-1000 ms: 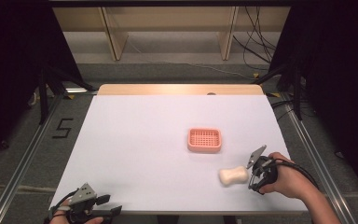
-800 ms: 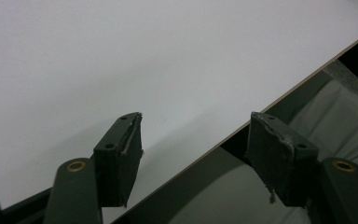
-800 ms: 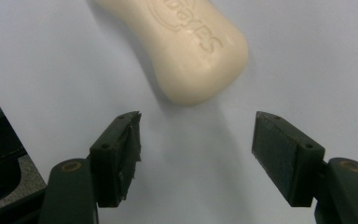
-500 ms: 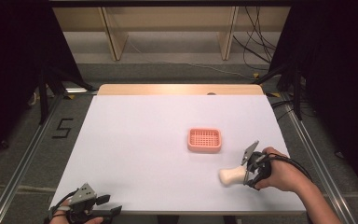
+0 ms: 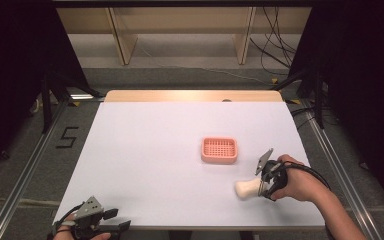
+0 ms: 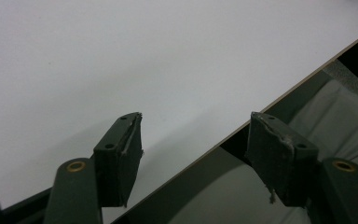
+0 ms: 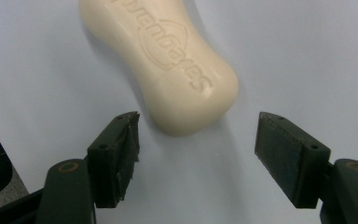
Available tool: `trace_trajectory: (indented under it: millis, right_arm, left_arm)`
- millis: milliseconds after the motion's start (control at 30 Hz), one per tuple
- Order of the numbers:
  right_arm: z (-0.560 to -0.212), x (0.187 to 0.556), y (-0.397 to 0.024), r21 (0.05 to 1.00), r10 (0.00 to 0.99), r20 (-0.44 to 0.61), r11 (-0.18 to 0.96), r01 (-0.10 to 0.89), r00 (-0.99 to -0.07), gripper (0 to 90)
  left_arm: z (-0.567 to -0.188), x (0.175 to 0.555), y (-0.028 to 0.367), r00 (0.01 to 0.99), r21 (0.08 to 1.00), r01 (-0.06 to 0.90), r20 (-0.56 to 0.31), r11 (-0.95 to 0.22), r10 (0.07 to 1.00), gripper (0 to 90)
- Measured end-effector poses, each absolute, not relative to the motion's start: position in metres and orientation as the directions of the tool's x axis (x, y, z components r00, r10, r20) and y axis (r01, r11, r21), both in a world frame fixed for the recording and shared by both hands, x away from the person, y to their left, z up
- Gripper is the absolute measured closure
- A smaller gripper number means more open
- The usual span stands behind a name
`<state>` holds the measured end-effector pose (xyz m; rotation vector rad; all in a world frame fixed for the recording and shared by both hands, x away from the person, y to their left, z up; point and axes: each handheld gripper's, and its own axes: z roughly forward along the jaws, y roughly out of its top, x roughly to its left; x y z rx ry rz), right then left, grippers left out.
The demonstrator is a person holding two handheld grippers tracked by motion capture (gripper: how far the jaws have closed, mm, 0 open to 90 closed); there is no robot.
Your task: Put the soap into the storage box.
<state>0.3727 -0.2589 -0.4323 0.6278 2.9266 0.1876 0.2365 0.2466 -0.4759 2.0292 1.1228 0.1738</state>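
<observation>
Soap bar (image 7: 161, 60), lying flat on the white table (image 5: 145, 165) just ahead of the right gripper (image 7: 196, 154), whose jaws have just been opening and stand released, appears rigid, light and slippery; grasp across its narrow waist.

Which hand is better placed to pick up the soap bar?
Right. The right gripper sits at the soap bar, its jaws open just short of the bar's end. The left gripper idles at the table's near left corner, open, far from the soap.
</observation>
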Motion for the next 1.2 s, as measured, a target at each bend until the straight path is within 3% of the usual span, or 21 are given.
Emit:
trace_trajectory:
  millis: [1200]
  right_arm:
    - [-0.437, 0.385, -0.222, 0.103, 0.252, -0.091, 0.965, 0.242, -0.964, 31.1]
  left_arm:
    - [-0.475, 0.236, 0.246, 0.604, 0.703, 0.647, -0.237, -0.295, 0.76, 35.0]
